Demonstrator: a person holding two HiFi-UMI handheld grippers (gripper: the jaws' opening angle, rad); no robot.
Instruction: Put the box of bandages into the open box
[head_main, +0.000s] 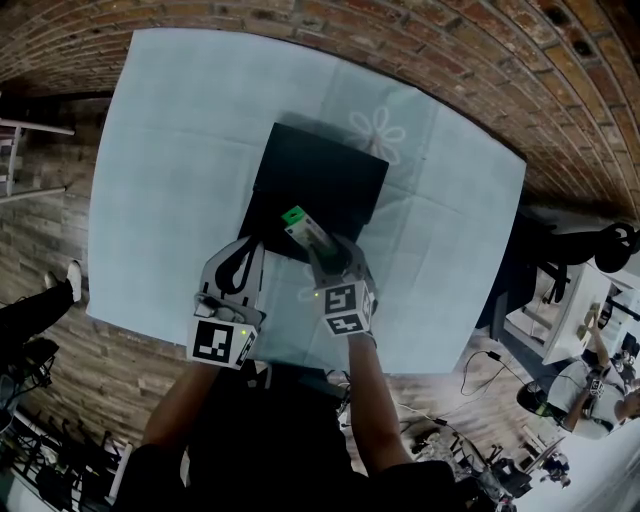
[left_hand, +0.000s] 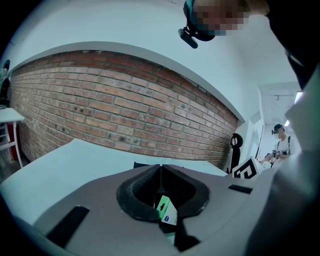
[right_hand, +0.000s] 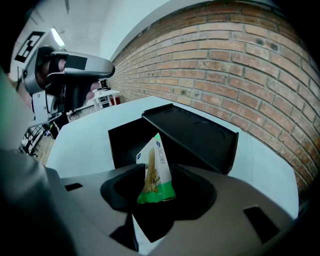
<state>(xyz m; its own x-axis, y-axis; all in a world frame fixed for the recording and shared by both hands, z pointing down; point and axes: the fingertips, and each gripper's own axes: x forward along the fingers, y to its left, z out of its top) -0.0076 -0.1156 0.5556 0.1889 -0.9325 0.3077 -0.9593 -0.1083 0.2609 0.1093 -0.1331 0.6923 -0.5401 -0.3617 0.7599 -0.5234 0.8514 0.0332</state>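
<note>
The black open box (head_main: 335, 170) lies in the middle of the pale blue table (head_main: 170, 150), its lid (right_hand: 195, 135) folded back beside the dark tray (right_hand: 122, 142). The green and white box of bandages (head_main: 303, 227) (right_hand: 156, 172) stands tilted between the jaws of my right gripper (head_main: 322, 246), over the near edge of the open box. Those jaws stand wide, with a gap on each side of the bandage box. My left gripper (head_main: 238, 265) (left_hand: 160, 168) hovers just to the left, its fingertips together and empty. The bandage box (left_hand: 167, 210) also shows past it.
The table's near edge runs just under my grippers. A brick wall (right_hand: 235, 65) rises behind the table. To the right stand white furniture (head_main: 540, 320) and a seated person (head_main: 590, 390), with cables on the floor. A shoe (head_main: 72, 278) shows at the left.
</note>
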